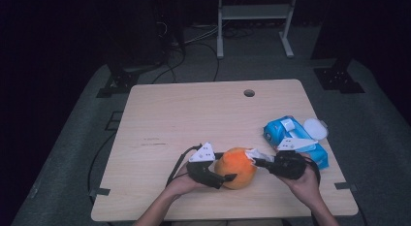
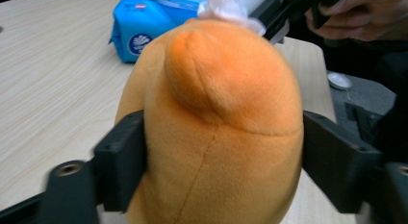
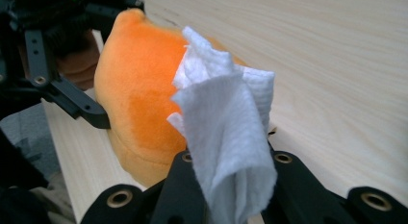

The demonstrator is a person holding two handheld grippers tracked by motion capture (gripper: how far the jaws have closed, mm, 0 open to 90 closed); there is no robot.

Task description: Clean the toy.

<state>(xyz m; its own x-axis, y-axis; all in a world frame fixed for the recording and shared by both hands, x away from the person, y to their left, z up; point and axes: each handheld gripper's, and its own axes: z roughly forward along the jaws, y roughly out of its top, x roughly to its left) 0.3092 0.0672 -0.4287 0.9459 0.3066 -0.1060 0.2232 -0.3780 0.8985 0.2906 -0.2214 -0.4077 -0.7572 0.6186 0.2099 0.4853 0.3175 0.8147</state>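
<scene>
- While the orange plush toy [image 1: 236,167] is clasped between the left gripper [image 1: 228,179] jaws, it rests on the table [image 1: 194,114].
- A white wipe [image 3: 226,132] is pinched tight by the right gripper [image 1: 257,162] and pressed against the toy.

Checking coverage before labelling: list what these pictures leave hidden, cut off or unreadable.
- Orange plush toy: its base, cut off by the left gripper view's bottom edge; its far side, hidden by its own bulk.
- Blue wipes pack: print too small to read in the left gripper view.
- White wipe: its pinched end, hidden between the right hand-held gripper jaws in the right gripper view.
</scene>
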